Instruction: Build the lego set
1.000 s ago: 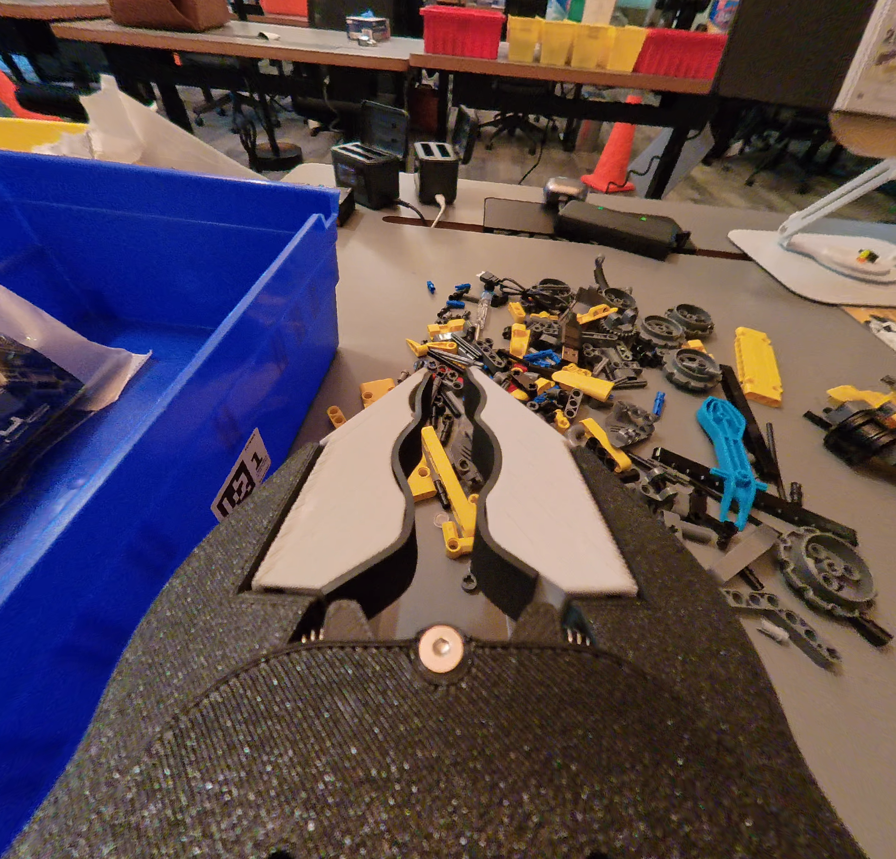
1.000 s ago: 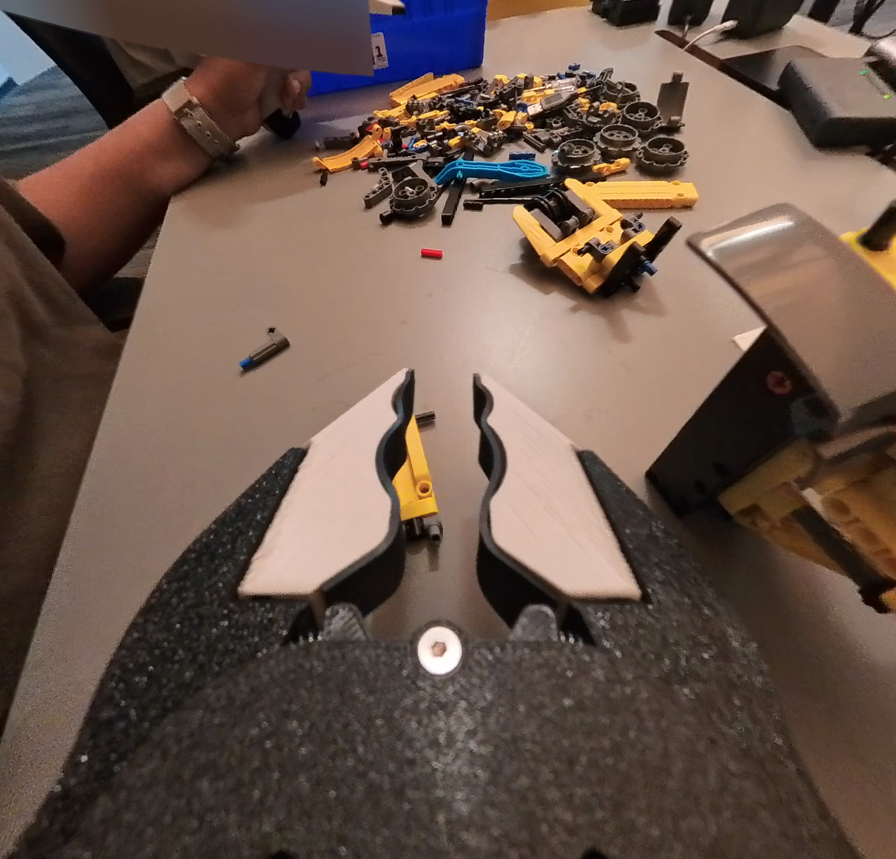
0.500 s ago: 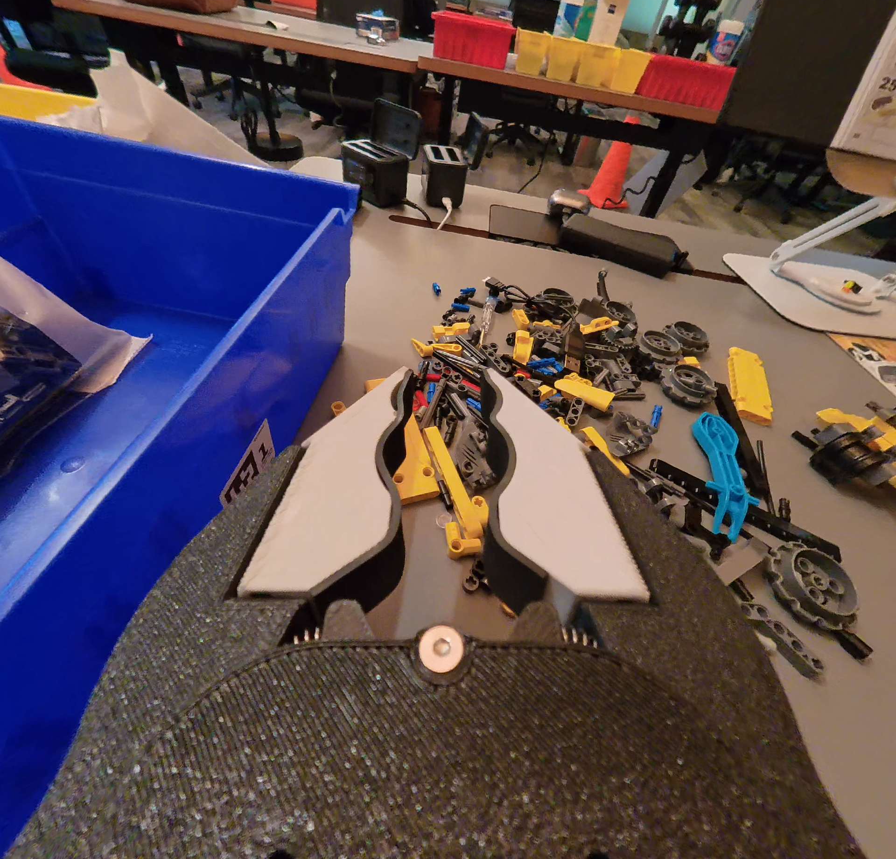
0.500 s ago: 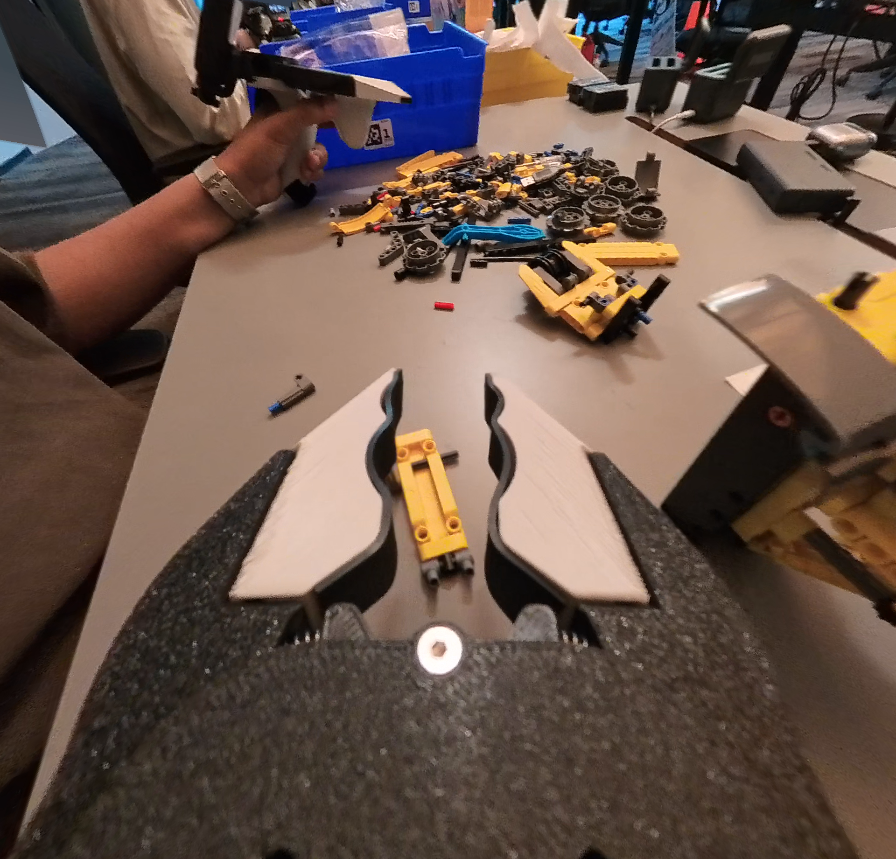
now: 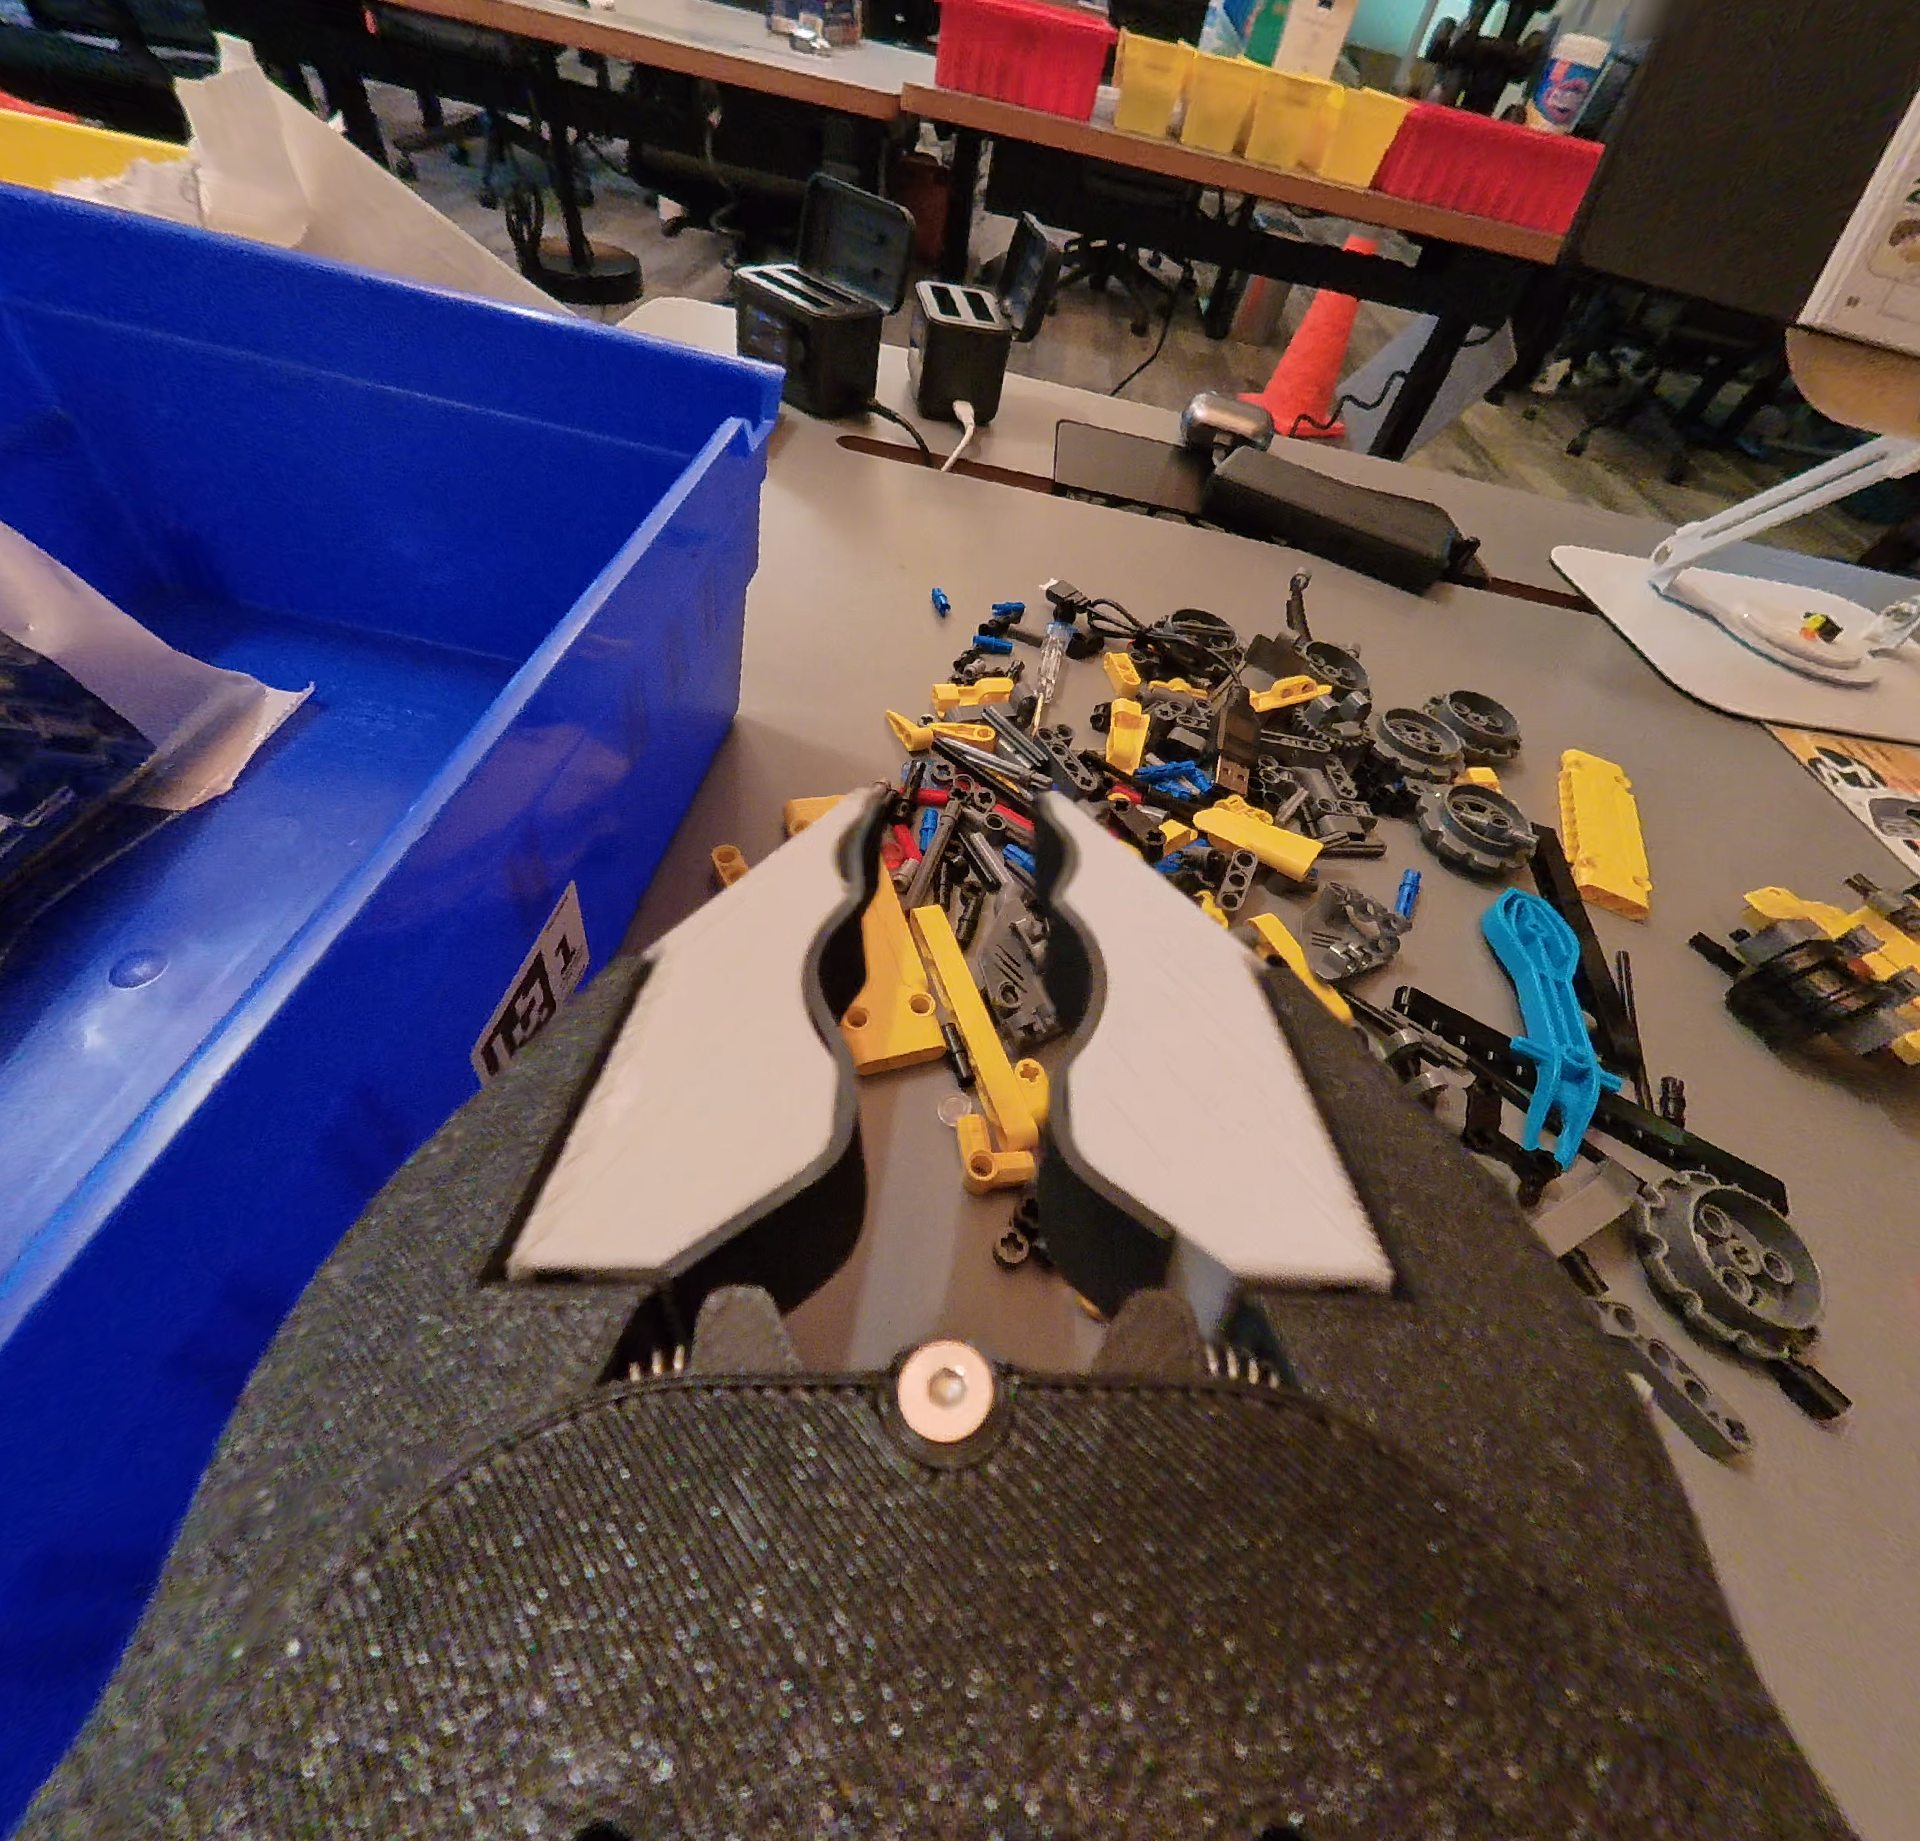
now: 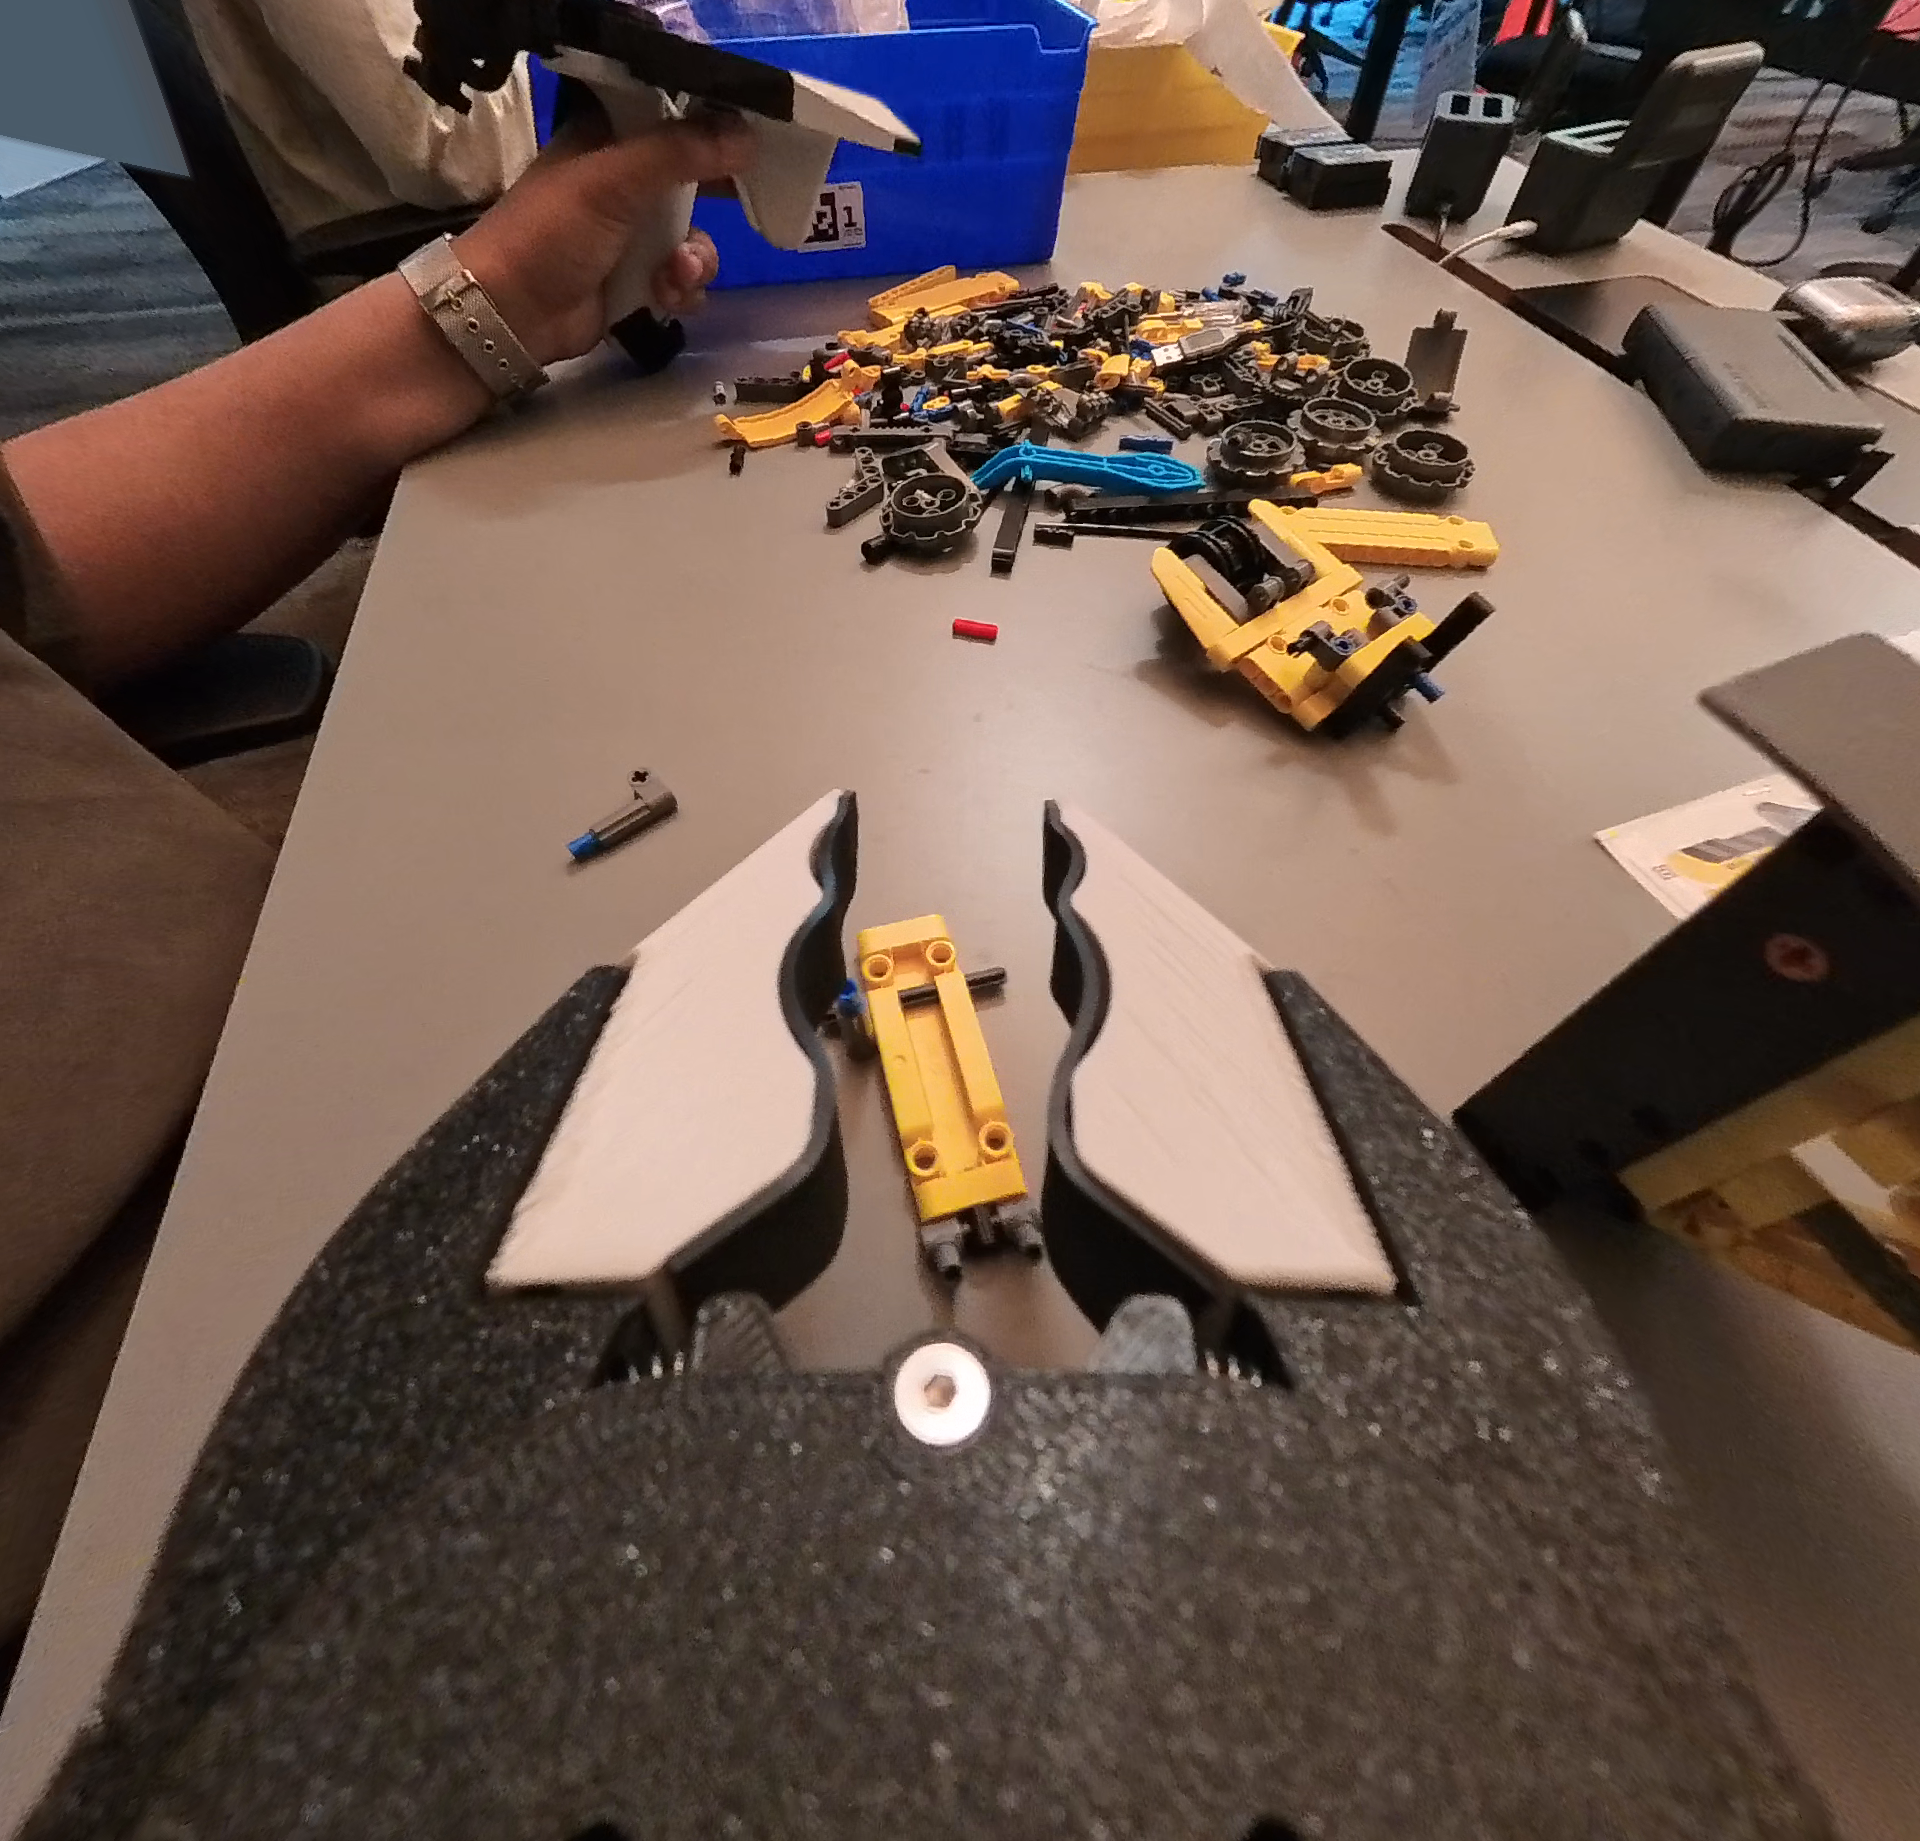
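While the left hand-held gripper [image 5: 961, 835] hangs spread above the near edge of the pile of building pieces [image 5: 1174, 783], just beside the blue bin [image 5: 582, 711], the right hand-held gripper [image 6: 948, 835] sits equally spread over the grey table [image 6: 644, 628], holding nothing, with a small yellow frame piece [image 6: 940, 1064] lying flat between its fingers and touching neither as far as I can see. A black axle crosses that piece and grey pins stick out of its near end, so a pinch across it could, I reckon, catch the axle and twist the piece or flick it away. On the left side, the long yellow beam [image 5: 971, 1012] lies tangled among dark parts, and a squeeze there could drag neighbours along or scatter them. A half-built yellow model [image 6: 1299, 628] stands well apart. The dark block at the right edge of the right wrist view is cut off, and I cannot tell what it is; the bag inside the bin is mostly out of frame.
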